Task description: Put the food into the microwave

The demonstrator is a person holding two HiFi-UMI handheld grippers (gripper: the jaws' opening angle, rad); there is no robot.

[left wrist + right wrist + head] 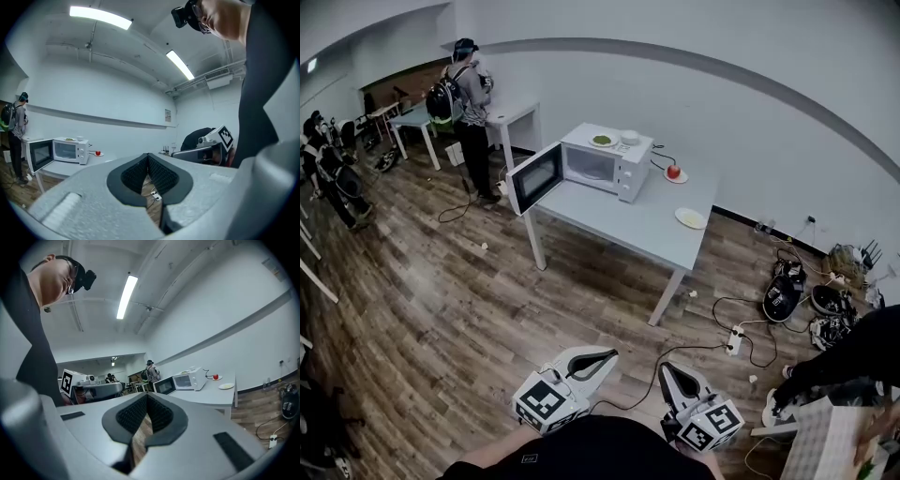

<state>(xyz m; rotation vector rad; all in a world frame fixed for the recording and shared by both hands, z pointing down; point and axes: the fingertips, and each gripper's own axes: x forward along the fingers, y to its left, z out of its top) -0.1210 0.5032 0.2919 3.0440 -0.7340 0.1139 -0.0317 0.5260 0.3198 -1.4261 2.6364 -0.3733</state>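
- Left tool (pixel 148 155): jaws together, tips meeting, nothing between them. Held level, low in front of me.
- Right tool (pixel 146 395): same, jaws closed and empty, level, just beside the left one.
- Microwave (pixel 595 169): on the far-left end of the worktop (pixel 647 234), well apart from both tools. Long axis runs along the worktop's length; front faces towards me and to the left in the head view.
- Microwave door (pixel 534 176): swung wide open to the left, hanging out past the worktop's end.
- Red food (pixel 674 171): on a small plate just right of the microwave, near the wall. Apple or tomato, too small to tell.
- Pale plate (pixel 690 217): nearer the worktop's front-right edge; it seems to hold something flat and light.
- Green food plate (pixel 602 141): on top of the microwave, white bowl (pixel 629 137) beside it.
- All the food is round, with no clear long axis.
- Power strip (pixel 734 342): on the floor between me and the worktop.
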